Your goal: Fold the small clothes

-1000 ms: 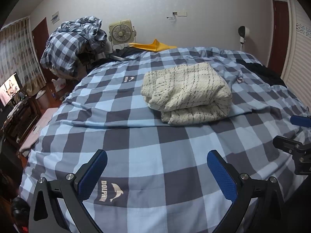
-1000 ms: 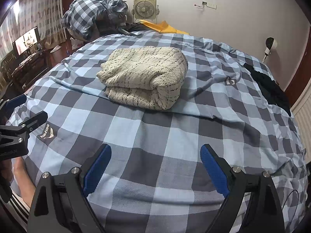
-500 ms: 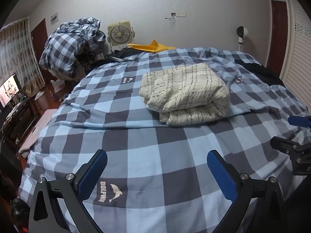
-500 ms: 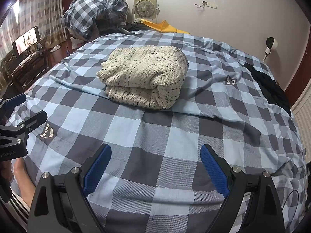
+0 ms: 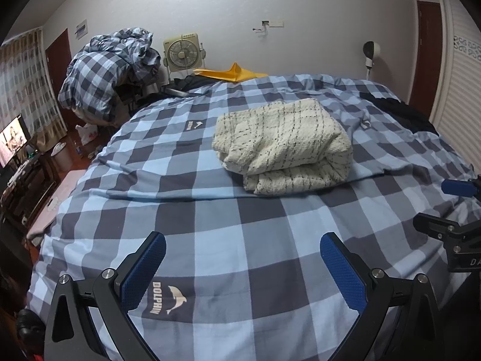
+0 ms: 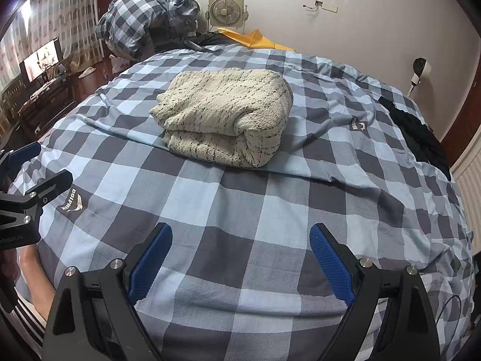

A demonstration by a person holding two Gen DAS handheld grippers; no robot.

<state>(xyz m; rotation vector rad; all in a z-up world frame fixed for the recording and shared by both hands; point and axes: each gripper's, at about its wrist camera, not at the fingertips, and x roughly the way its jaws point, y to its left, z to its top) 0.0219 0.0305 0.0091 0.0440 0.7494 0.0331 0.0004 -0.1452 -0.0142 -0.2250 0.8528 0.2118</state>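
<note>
From the left wrist view, the left hand-held gripper (image 5: pixel 242 260) hangs over the near end of a bed, and its blue fingers (image 5: pixel 144 269) are spread wide with nothing between them. The bed cover (image 5: pixel 210 219) is soft cloth with big blue, grey and pale squares, and a little dolphin patch (image 5: pixel 168 297) sits close to the fingers. The folded cream sweater (image 5: pixel 284 146) lies in the middle of the bed, well apart from the gripper. A long crease runs across the cover just in front of it. Behind the bed is a plain white wall, with a small fan (image 5: pixel 182 54), a yellow thing (image 5: pixel 233 72) and a heap of checked bedding (image 5: pixel 105 72). At the left is a curtain and a lit screen (image 5: pixel 12 140). From the right wrist view, the right hand-held gripper (image 6: pixel 240 255) is also wide apart and holds nothing. The sweater (image 6: pixel 225 115) rests on the cover ahead, not touched. A dark cloth (image 6: pixel 421 135) lies at the right edge of the bed. The left gripper (image 6: pixel 36 183) pokes in from the left side.
</note>
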